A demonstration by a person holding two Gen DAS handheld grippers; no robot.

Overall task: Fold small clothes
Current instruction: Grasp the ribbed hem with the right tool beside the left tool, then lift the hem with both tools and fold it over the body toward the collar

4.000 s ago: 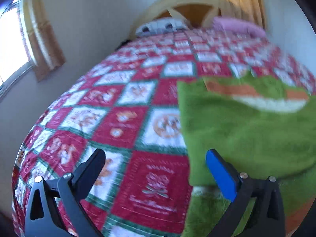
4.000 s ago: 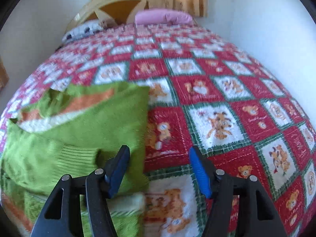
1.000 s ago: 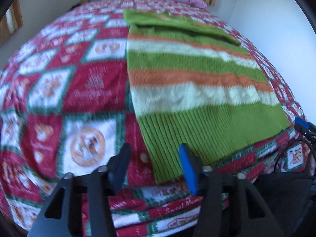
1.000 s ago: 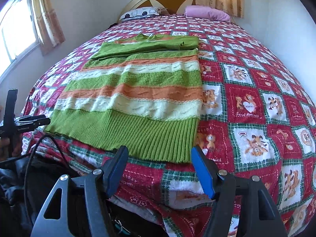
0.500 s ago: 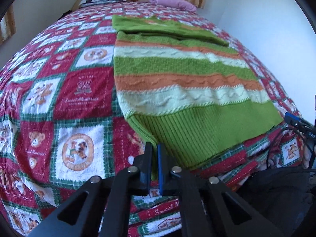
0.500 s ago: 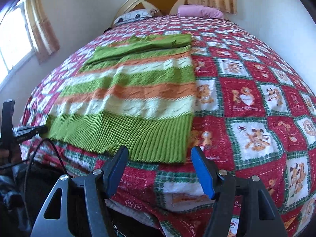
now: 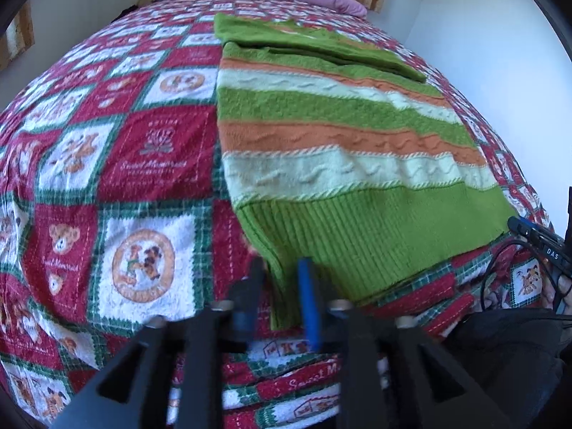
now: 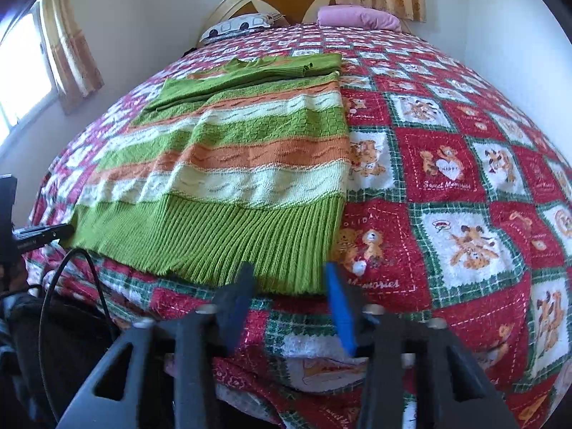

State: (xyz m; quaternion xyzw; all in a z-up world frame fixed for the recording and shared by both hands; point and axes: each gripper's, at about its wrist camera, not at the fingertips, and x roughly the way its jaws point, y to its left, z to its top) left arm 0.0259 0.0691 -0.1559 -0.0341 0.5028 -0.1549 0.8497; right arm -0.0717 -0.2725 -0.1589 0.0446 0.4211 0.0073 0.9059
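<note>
A green sweater (image 7: 343,136) with orange and cream stripes lies flat on the bed, sleeves folded across its far end; it also shows in the right wrist view (image 8: 232,164). My left gripper (image 7: 280,279) is partly open, its jaws on either side of the near left corner of the ribbed hem (image 7: 282,286), which hangs over the bed edge. My right gripper (image 8: 287,282) is open, its jaws on either side of the near right part of the hem (image 8: 286,271) at the bed edge.
The bed has a red, white and green bear quilt (image 8: 447,178). A patterned pillow (image 8: 239,26) and a pink pillow (image 8: 357,18) lie by the headboard. White wall at right; window with curtain (image 8: 71,50) at left. Black cables (image 7: 500,271) hang off the bed edge.
My left gripper, shut on the hem corner half a second ago, has opened part way. My right gripper has narrowed and come up to the hem.
</note>
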